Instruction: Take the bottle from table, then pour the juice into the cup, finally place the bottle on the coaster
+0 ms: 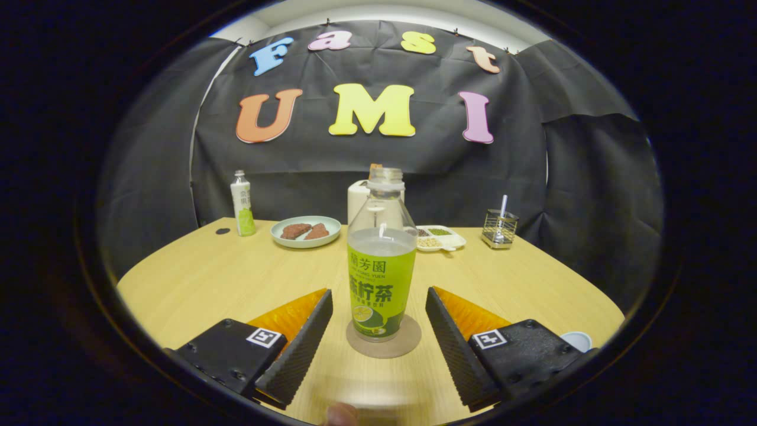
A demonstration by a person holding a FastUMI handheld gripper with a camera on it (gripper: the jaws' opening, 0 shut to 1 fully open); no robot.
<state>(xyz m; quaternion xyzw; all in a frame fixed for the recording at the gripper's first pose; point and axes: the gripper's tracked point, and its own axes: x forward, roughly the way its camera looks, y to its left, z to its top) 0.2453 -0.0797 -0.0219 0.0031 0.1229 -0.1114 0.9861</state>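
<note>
I see my gripper [378, 310] with its fingers spread apart, one on each side of the bottle [381, 260] and touching nothing. The bottle stands upright between them on the round coaster [384, 346], cap off, part full of juice. A cup's rim [576, 340] peeks out beside the right finger. Beyond, on the table [225, 278], sit a plate [306, 231], a second bottle [242, 204], a divided tray [440, 238] and a wire holder [499, 228].

Clear glossy plastic bottle [381, 260] with smooth green wrap label, on matt round brown cork-like coaster [384, 343]. Pale wood-grain table [236, 278], smooth, satin sheen. Gripper [378, 316] fingers [304, 343] spread apart beside the bottle, pads ribbed, matt. Glazed pale-green plate [306, 231]. Wire-mesh metal holder [499, 228].
</note>
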